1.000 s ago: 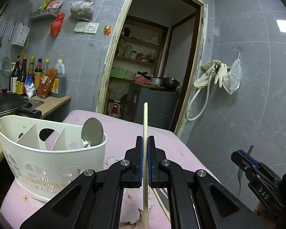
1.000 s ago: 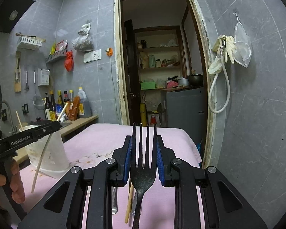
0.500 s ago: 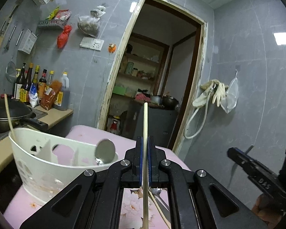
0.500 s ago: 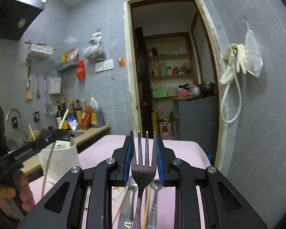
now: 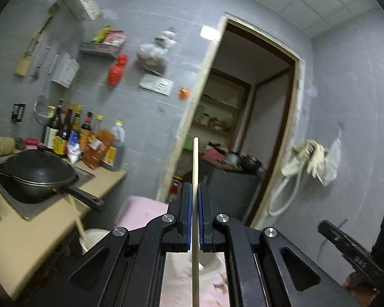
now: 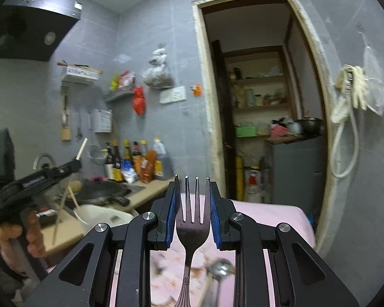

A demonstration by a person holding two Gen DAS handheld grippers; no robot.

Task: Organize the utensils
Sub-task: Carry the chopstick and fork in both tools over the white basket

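My left gripper (image 5: 195,192) is shut on a pale wooden chopstick (image 5: 195,158) that stands upright between its pads, high above the white utensil basket (image 5: 94,235). Another chopstick (image 5: 80,226) leans in the basket. My right gripper (image 6: 192,186) is shut on a dark metal fork (image 6: 192,220), tines up, above the pink floral tablecloth (image 6: 268,217). A spoon (image 6: 221,268) lies on the cloth beneath it. The right wrist view shows the left gripper (image 6: 74,163) at the left with its chopstick (image 6: 82,147), over the basket (image 6: 102,215). The right gripper (image 5: 322,226) appears at the right edge of the left wrist view.
A black wok (image 5: 38,176) sits on the counter (image 5: 25,238) left of the table, with sauce bottles (image 5: 89,140) behind it. A doorway (image 6: 256,102) opens at the back. A hose and gloves (image 6: 350,94) hang on the right wall. A hand (image 6: 20,232) grips the left tool.
Both grippers have risen with their utensils. The left one has swung toward the counter, so the basket has sunk to the bottom of its view. Neither grip has changed.
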